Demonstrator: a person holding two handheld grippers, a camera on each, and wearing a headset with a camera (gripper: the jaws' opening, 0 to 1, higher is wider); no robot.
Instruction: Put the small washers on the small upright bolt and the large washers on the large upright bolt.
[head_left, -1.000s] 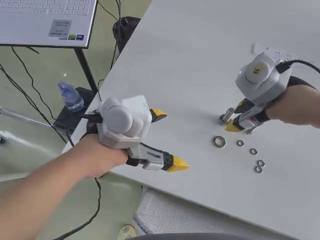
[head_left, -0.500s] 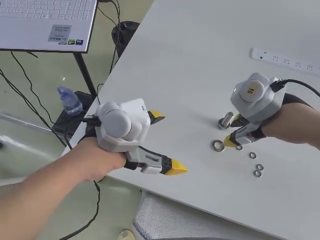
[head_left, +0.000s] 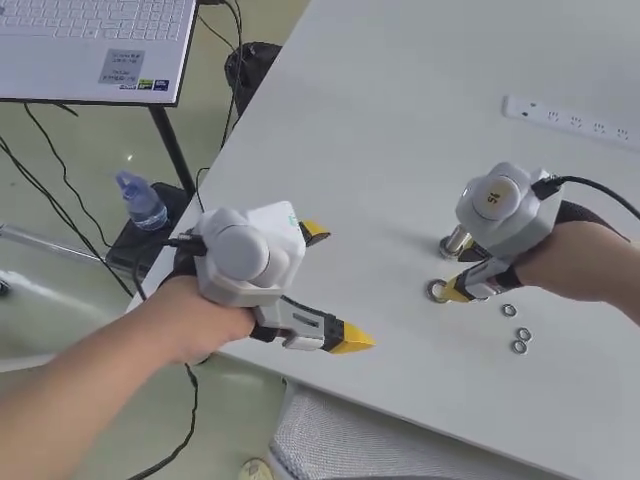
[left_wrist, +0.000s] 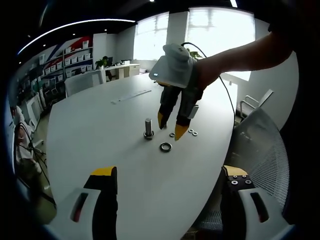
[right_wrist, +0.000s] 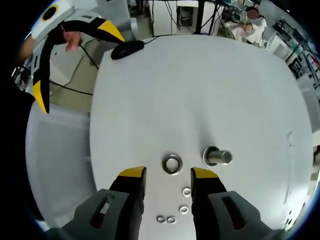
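**Right gripper poised over the one large washer**

Counted in the right gripper view: one large upright bolt (right_wrist: 217, 156), one large washer (right_wrist: 172, 163) and four small washers (right_wrist: 186, 191). The large washer lies flat just left of the bolt. The small ones are scattered nearer, two of them side by side.

The right gripper (right_wrist: 169, 175) has its jaws partly open and holds nothing. Its yellow tips sit to either side of the large washer, just short of it. Whether they touch the table (head_left: 380, 130) cannot be told. Its round cap bears a number that looks like 15.

The left gripper (head_left: 335, 288) is spread wide and empty, hanging over the near left table edge, well apart from the parts.

A power strip (head_left: 570, 118) lies far right. The tabletop between is bare. Off the left edge stand a laptop (head_left: 90, 40), its stickers too small to read, and a water bottle (head_left: 140, 195).
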